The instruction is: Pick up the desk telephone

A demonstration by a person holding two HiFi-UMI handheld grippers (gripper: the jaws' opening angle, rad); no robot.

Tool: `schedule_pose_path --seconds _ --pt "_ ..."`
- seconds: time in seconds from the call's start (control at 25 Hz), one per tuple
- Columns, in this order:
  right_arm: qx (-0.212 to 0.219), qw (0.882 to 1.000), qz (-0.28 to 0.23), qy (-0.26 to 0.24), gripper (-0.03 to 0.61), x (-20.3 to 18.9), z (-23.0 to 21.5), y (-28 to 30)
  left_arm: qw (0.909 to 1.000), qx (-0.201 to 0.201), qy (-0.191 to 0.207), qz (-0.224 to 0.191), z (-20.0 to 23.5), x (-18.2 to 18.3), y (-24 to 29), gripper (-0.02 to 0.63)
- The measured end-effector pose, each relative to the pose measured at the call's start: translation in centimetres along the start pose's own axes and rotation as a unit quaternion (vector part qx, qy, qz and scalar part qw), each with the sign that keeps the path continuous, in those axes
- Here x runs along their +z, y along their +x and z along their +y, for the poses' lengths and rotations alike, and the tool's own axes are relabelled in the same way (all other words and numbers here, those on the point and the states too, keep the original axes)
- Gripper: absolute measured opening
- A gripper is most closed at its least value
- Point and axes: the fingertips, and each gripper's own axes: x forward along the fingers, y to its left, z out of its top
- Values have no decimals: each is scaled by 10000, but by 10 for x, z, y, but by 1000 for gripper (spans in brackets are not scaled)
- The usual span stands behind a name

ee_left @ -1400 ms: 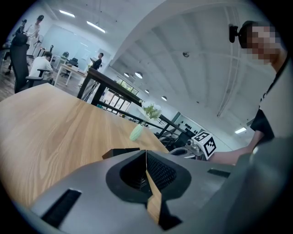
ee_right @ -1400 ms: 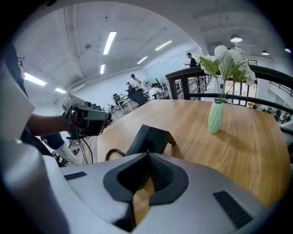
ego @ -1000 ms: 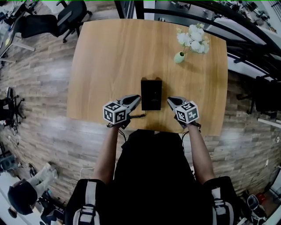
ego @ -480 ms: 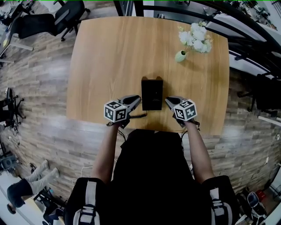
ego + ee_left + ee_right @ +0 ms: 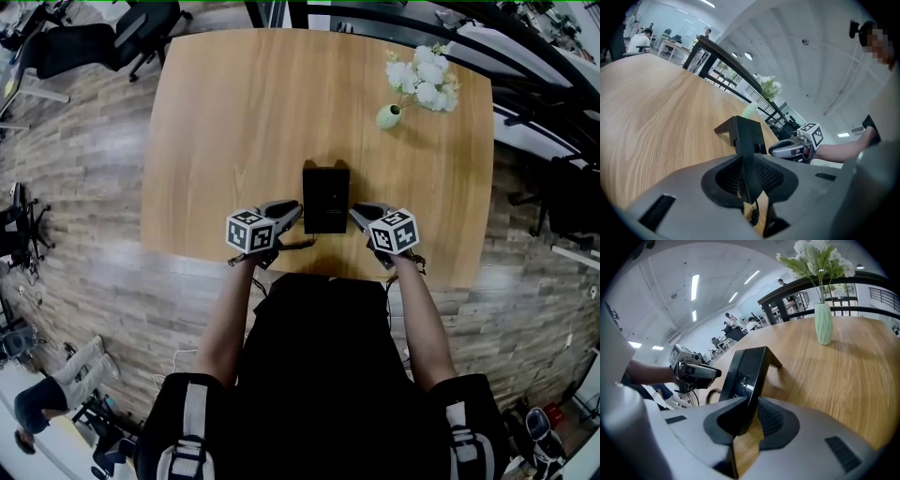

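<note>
Both pairs of jaws stand only slightly apart and are opening. At the left gripper (image 5: pixel 749 183), the phone's (image 5: pixel 747 136) near edge stands in the narrow gap right at the tips, with a coiled cord (image 5: pixel 754 216) just below. At the right gripper (image 5: pixel 747 423), the phone's opposite edge fills the gap the same way. Neither pair visibly clamps it. The phone rests on the table (image 5: pixel 234 122), between the two sets of tips. Well beyond the right jaws stands a green vase (image 5: pixel 824 324) of white flowers (image 5: pixel 820 256).
</note>
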Motion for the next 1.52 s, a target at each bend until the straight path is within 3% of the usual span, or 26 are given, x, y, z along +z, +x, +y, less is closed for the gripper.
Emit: schedule_pose_path --seconds 0.16,0.6,1.52 --pt "75 10000 57 5 128 -1 1 5 10000 -18 -85 32 3 -4 3 103" --pt "373 9991 -57 208 193 -1 2 17 9997 -102 -136 182 8 -12 23 224" --pt "931 9943 -66 513 217 5 8 43 9979 -273 1 593 10 -18 53 236"
